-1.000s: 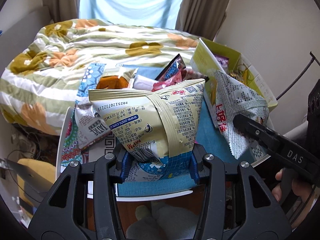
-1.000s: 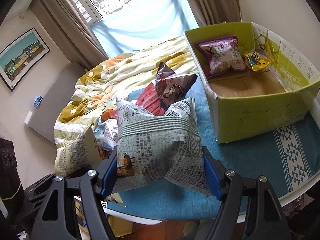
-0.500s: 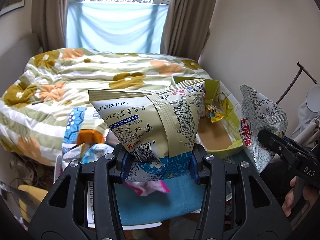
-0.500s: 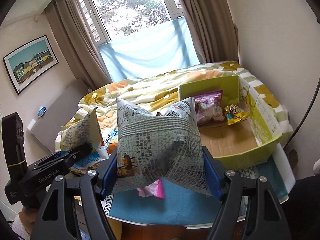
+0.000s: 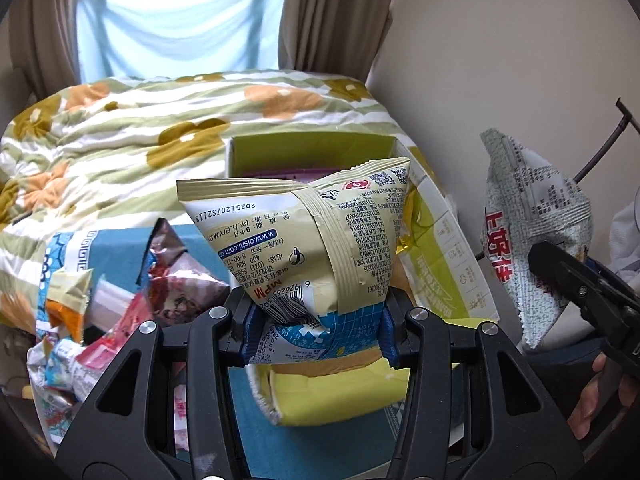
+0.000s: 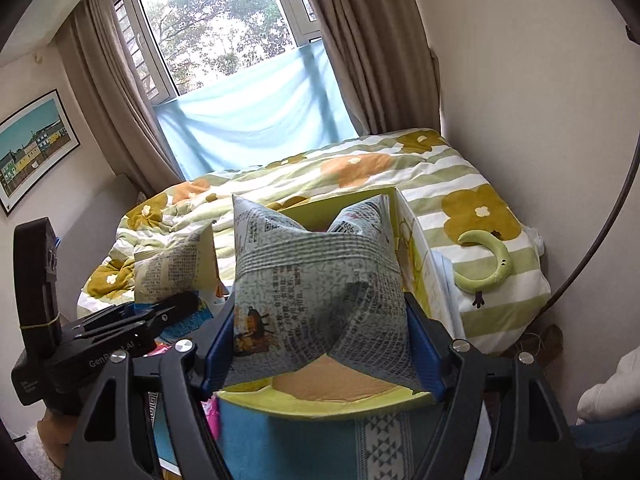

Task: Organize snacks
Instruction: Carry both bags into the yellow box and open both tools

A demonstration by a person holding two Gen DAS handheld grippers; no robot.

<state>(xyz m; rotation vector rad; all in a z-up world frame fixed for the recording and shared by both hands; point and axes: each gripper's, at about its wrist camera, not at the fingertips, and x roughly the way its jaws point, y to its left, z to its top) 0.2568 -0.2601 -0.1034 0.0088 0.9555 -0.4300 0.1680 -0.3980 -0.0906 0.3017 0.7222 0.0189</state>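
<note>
My left gripper (image 5: 316, 332) is shut on a beige snack bag (image 5: 304, 236) and holds it up above the near rim of the green cardboard box (image 5: 436, 264). My right gripper (image 6: 320, 348) is shut on a grey newsprint-pattern snack bag (image 6: 316, 292), held above the box (image 6: 320, 400); that bag also shows at the right of the left wrist view (image 5: 532, 228). The beige bag and left gripper show at the left of the right wrist view (image 6: 172, 264). A pile of loose snack packets (image 5: 120, 312) lies on the blue tablecloth at the left.
The box stands on a table with a blue patterned cloth (image 6: 384, 444). Behind it is a bed with a flowered striped quilt (image 5: 160, 128). A wall (image 5: 500, 60) is close on the right, curtains and a window behind. A green banana-shaped toy (image 6: 488, 264) lies on the bed.
Both grippers have lifted their bags from the table and carried them right, to above the green box. The snack pile now lies lower left of the left gripper.
</note>
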